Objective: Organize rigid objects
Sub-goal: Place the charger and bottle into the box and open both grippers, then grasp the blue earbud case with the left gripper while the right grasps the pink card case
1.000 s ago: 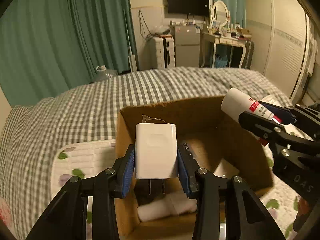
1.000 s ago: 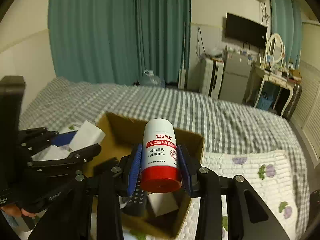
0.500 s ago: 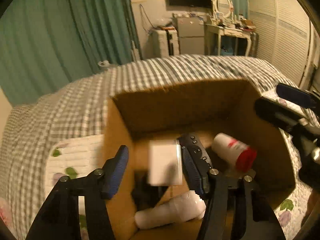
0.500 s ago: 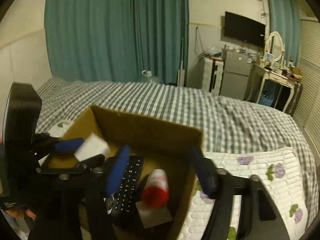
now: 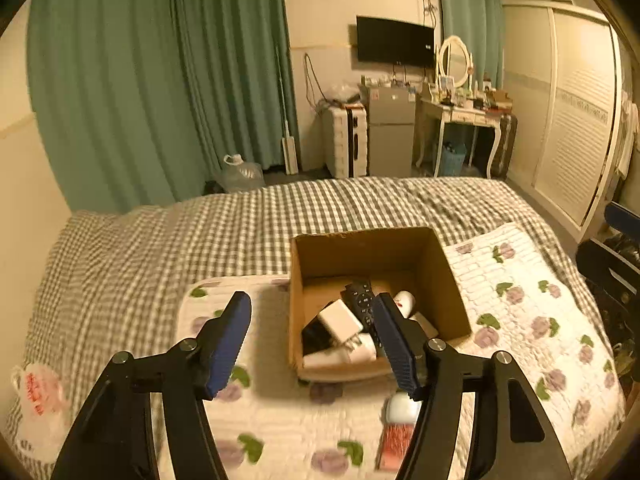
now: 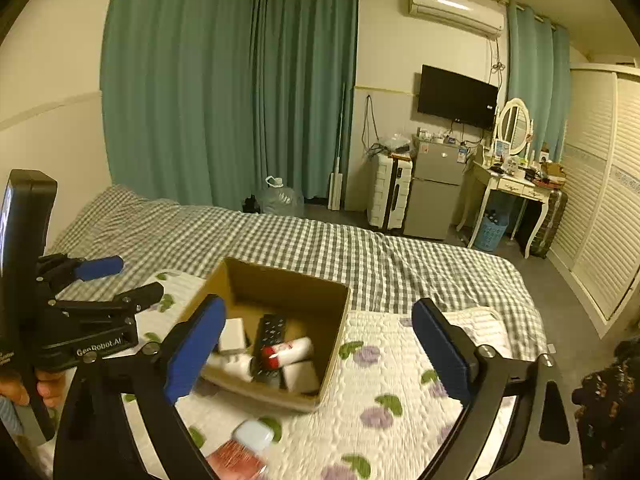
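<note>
A brown cardboard box stands on a floral quilt on the bed. Inside lie a white charger, a black remote, a white bottle with a red cap and other white items. My left gripper is open and empty, raised above and in front of the box. My right gripper is open and empty, also raised above the box. The left gripper shows at the left of the right wrist view.
A small white case and a red packet lie on the quilt in front of the box. A plastic bag lies at the bed's left edge. Checked bedding stretches behind.
Both grippers opened and dropped the charger and the bottle into the box. Both then pulled back and up, away from the box.
</note>
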Motion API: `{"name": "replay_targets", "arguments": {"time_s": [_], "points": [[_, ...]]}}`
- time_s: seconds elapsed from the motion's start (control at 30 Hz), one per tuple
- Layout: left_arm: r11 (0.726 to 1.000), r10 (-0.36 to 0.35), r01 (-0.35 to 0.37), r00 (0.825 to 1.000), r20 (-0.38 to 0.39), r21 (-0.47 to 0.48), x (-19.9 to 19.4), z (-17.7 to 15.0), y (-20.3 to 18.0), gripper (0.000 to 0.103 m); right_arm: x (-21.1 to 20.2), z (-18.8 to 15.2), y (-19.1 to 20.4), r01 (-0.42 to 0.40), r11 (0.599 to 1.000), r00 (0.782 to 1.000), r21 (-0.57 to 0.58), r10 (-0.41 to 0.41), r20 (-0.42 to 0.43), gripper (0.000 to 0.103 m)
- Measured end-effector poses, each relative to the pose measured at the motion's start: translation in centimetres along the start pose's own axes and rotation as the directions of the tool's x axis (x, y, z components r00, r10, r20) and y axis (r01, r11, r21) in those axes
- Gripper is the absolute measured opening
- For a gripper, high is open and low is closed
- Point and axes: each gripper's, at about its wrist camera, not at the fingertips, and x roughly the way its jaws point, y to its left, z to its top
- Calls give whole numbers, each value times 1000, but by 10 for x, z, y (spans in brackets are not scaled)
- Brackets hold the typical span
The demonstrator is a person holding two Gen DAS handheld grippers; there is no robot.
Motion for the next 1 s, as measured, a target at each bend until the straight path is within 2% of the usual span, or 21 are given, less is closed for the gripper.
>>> {"name": "replay_targets", "arguments": {"time_s": [0.1,0.23,0.33,0.53,0.63,0.77,1.0], "points": [[1000,3,-3,1000,12,-2,-29,-15,9,67,-33,-11,15,-1,1000,1000,-4,1,4,101],[1000,-2,2,1000,5,-20,-45,-44,20,67,-50,-40,28,-29,999,999,40,30,-19,103],[999,0,-1,1000,-21,-32,-42,-70,25,67,-44,-66,32,-42,997,998,72,46,-53,103],[999,9,-13,998,-66,-52,-9,-122,24,67,1,-125,51,-45,997,984,61,55,-172,103],[999,21,-25,996,-91,-43,17,-144,18,67,33,-161,56,-53,997,965,57,66,-255,103],[999,43,-47,986,-163,-23,59,-167,11,67,86,-204,63,-78,996,919,49,91,-384,103],[998,49,-53,972,-231,-14,98,-186,11,67,141,-226,80,-145,986,870,83,167,-464,103]]}}
